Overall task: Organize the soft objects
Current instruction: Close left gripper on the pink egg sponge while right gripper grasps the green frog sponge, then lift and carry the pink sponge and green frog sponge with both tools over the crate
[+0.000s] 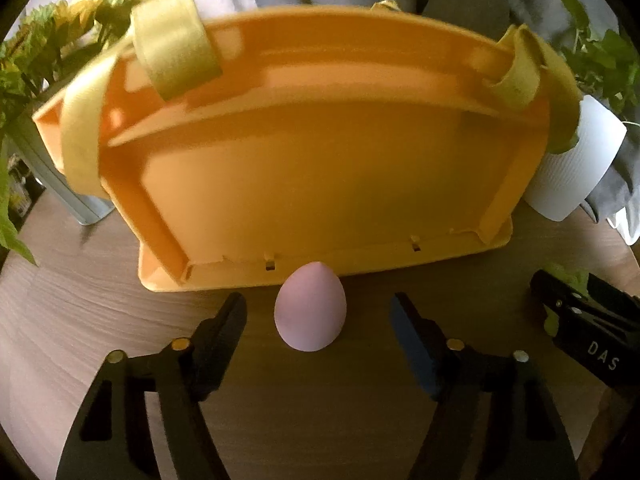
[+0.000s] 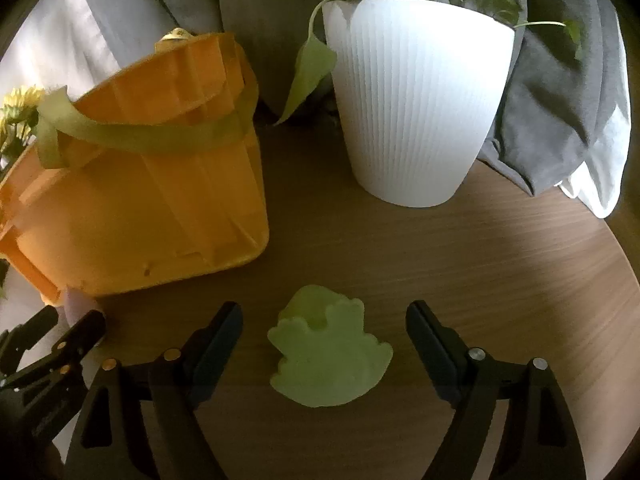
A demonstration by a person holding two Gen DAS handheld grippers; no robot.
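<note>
A pink egg-shaped sponge (image 1: 310, 308) stands upright on the wooden table, just in front of the orange basket (image 1: 320, 180). My left gripper (image 1: 318, 304) is open around it, a gap showing on each side of the egg. A pale green, frog-shaped soft sponge (image 2: 332, 360) lies flat on the table. My right gripper (image 2: 324, 310) is open over its far end, both fingers clear of it. The orange basket (image 2: 140, 208) has yellow-green fabric handles (image 2: 152, 136) and nothing shows inside it.
A white ribbed plant pot (image 2: 416, 112) stands to the right of the basket, with grey cloth (image 2: 560, 120) behind it. Yellow flowers (image 1: 80, 12) rise at the basket's left. The round table's edge (image 2: 624, 264) curves close on the right. The two grippers work side by side.
</note>
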